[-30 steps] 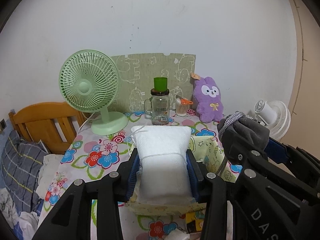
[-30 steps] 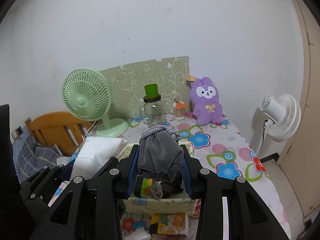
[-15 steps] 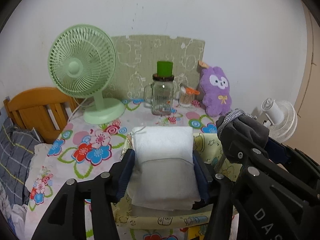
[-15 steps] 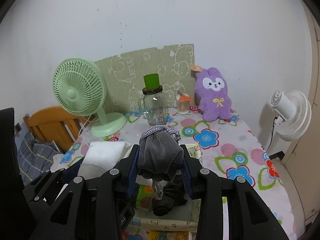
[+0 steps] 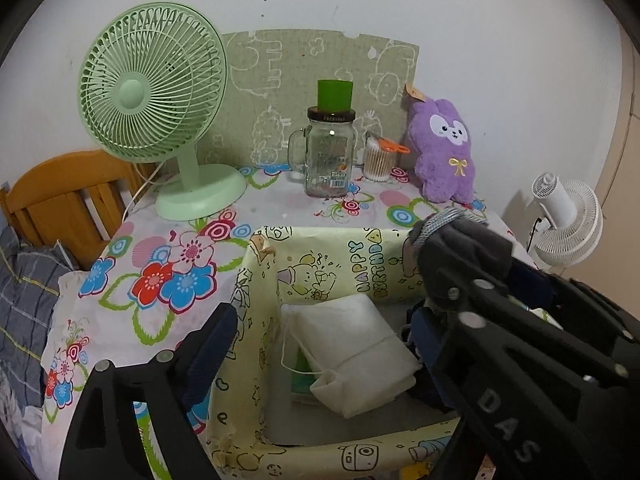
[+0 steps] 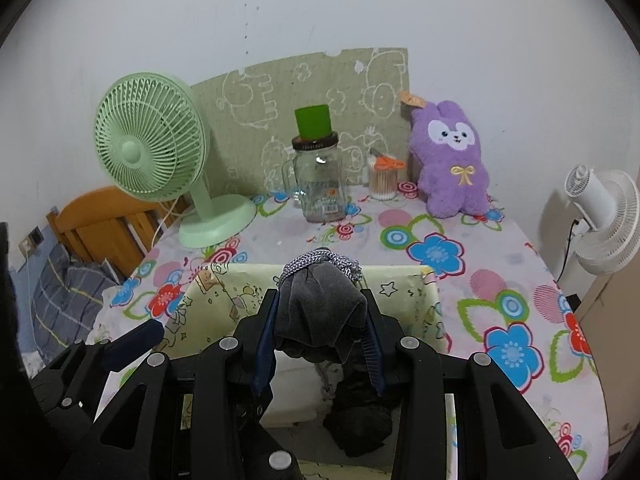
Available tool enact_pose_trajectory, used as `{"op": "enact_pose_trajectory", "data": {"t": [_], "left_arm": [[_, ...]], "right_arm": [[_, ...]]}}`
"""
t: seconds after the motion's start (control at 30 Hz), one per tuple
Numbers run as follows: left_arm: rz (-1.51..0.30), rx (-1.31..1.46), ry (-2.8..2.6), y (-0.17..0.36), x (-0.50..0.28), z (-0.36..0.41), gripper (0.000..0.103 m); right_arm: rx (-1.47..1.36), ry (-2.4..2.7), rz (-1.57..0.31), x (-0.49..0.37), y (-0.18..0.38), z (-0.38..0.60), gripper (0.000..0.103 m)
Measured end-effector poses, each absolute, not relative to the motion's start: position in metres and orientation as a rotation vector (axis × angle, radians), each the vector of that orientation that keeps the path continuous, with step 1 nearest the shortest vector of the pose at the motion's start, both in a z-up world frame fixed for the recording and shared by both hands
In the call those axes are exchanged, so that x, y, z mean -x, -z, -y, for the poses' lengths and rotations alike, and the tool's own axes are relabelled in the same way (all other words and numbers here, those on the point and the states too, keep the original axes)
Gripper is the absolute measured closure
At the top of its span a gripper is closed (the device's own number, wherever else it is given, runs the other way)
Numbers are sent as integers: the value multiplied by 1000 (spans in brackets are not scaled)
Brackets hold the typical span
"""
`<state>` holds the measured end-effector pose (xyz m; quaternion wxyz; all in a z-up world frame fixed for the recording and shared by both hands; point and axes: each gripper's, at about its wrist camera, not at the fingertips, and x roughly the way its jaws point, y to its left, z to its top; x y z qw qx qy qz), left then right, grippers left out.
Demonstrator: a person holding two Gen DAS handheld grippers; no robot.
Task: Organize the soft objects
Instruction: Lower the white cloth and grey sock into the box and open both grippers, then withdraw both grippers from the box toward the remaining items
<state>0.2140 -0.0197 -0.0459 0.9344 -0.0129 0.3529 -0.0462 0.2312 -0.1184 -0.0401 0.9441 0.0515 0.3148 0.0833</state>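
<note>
Your tablecloth [image 6: 460, 216] is white with red, blue and pink flowers ringed in green. In the lower middle of the frame your box [image 5: 332, 258] is pale yellow with cartoon drawings and green "HAPPY BIRTHDAY" lettering. Inside it the folded cloth [image 5: 352, 344] is plain white. The garment [image 6: 320, 316] in the centre of your right view is dark grey with a grey-and-white woven trim. At upper left your fan [image 5: 152, 88] is mint green; at upper right your plush toy [image 6: 454, 160] is purple with a white face and yellow bow. The cup [image 6: 313, 122] is bright green.
</note>
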Motion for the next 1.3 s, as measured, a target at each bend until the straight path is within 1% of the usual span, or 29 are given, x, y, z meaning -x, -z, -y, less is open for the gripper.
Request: {"op": "enact_pose_trajectory", "data": {"t": [0.1, 0.2, 0.23, 0.27, 0.33, 0.47, 0.9, 1.3], "left_arm": [[-720, 21, 90, 46, -214, 20, 12], [-714, 10, 70, 47, -215, 19, 12], [-711, 7, 64, 48, -215, 19, 12], [-709, 4, 59, 48, -215, 19, 12], [-713, 3, 52, 49, -216, 19, 9], [-723, 11, 59, 51, -219, 19, 7], [-697, -15, 81, 39, -208, 28, 2], [-647, -51, 86, 20, -184, 37, 2]], "right_arm": [[-110, -176, -654, -238, 44, 117, 58], [-98, -170, -658, -243, 48, 115, 53], [-96, -170, -659, -244, 49, 115, 45], [-95, -169, -660, -244, 50, 115, 32], [-94, -166, -656, -245, 51, 115, 19], [-87, -153, -655, -244, 50, 115, 11], [-81, -115, -650, -230, 39, 123, 8], [-82, -90, -619, -202, 20, 133, 7]]}}
